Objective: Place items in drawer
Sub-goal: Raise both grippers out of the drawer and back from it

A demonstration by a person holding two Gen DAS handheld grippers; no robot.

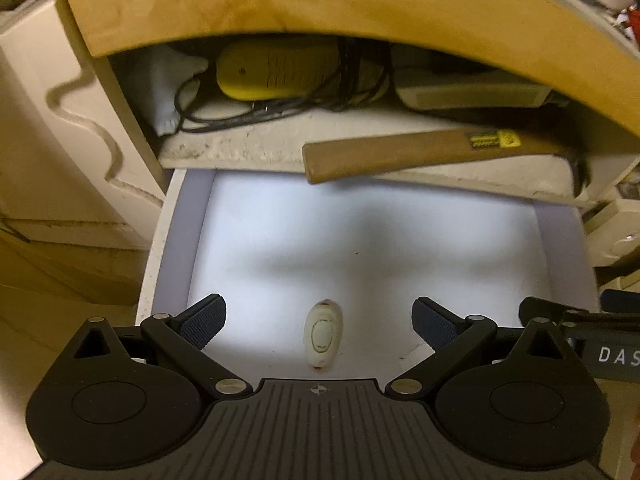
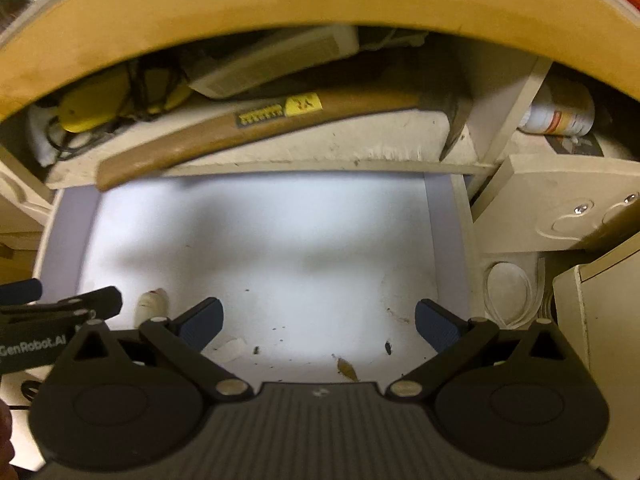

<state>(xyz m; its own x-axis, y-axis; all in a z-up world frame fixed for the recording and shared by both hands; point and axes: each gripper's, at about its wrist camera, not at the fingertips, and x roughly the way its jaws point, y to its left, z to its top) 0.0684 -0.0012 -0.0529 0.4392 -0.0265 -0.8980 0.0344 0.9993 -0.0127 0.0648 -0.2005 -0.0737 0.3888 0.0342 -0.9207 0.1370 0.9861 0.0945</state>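
While both claws hung over the open drawer (image 1: 176, 248), neither held anything. Left claw (image 1: 318, 322) was spread wide, empty, pointing down and forward at the drawer floor; a small white oval item (image 1: 323, 338) lay on that floor between its fingers, near the front edge, touched by neither pad. Right claw (image 2: 319, 322) was also spread wide, empty, just right of the left one, same downward tilt, over bare drawer floor with a few crumbs. Oval item showed in the right view too, at near left (image 2: 152, 306). Hammer (image 1: 432, 154) lay on the shelf (image 1: 240, 148) just past the drawer's far edge, handle end overhanging the drawer. Yellow device (image 1: 276, 68) with cords sat farther back on that shelf.

Judgement: one item was in, hammer looked the likely next pick. To do it well, take the handle across its width near the overhanging end, lift clear of the shelf lip, then lay it flat in the drawer away from the oval item.
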